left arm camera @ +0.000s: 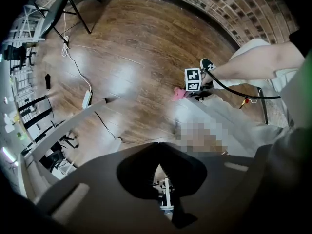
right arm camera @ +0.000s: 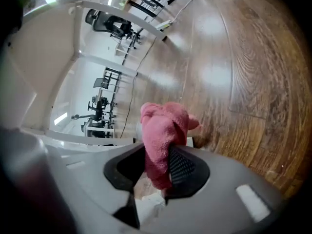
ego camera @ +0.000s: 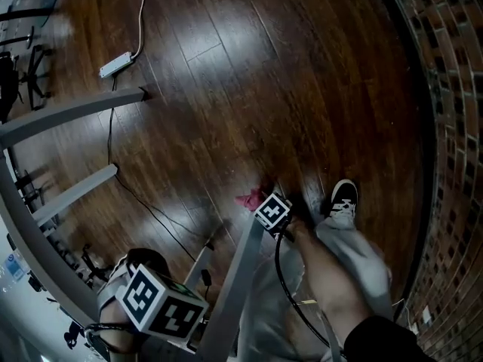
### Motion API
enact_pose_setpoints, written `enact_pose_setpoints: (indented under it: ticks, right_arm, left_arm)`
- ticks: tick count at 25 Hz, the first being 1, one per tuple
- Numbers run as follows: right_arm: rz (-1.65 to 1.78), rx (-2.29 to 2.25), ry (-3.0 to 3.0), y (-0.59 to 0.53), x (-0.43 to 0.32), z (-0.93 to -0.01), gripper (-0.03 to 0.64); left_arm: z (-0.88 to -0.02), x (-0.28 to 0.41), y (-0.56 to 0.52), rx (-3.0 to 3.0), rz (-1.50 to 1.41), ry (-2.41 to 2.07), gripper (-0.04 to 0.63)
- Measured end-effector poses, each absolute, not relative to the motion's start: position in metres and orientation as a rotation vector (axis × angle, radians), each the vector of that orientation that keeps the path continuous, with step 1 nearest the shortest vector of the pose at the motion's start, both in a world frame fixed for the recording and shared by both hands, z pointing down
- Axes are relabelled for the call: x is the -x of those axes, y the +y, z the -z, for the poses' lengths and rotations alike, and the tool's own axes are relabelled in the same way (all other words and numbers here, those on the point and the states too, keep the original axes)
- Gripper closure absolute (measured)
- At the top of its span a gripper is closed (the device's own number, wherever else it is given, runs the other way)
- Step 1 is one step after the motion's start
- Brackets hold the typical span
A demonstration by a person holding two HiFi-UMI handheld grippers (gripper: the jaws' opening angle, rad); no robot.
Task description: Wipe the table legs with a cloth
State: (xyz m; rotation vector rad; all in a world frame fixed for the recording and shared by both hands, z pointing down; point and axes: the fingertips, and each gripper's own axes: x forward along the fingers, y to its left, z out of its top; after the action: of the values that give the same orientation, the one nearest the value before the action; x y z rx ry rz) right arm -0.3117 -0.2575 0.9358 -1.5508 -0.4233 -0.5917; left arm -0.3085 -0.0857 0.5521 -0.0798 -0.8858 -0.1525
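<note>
Low over the floor (ego camera: 264, 66), at the desk leg (ego camera: 235, 289) foot, right tool (right arm camera: 158, 160) clamps the cloth (right arm camera: 163, 126); left tool (left arm camera: 157, 161) closed, empty. Best practice: press the cloth flat against the leg, stroke lengthwise.

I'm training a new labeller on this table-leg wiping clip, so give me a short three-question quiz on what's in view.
1. True or false: the left tongs hold the pink cloth.
2. The floor is: A carpet, B dark wood boards, C white tiles.
3. Which white thing lies on the floor at the end of a white cable, far from the person's shoe?
Key: 1 false, the right tongs grip it. 2 B. 3 the power strip.
</note>
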Motion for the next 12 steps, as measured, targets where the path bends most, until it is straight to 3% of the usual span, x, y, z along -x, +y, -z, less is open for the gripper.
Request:
enact_pose_setpoints:
  ticks: [12]
  right_arm:
    - [0.358, 1.967, -0.069, -0.242, 0.293, -0.682, 0.515]
  left_arm:
    - [-0.565, 0.337, -0.077, 0.078, 0.059, -0.977, 0.594]
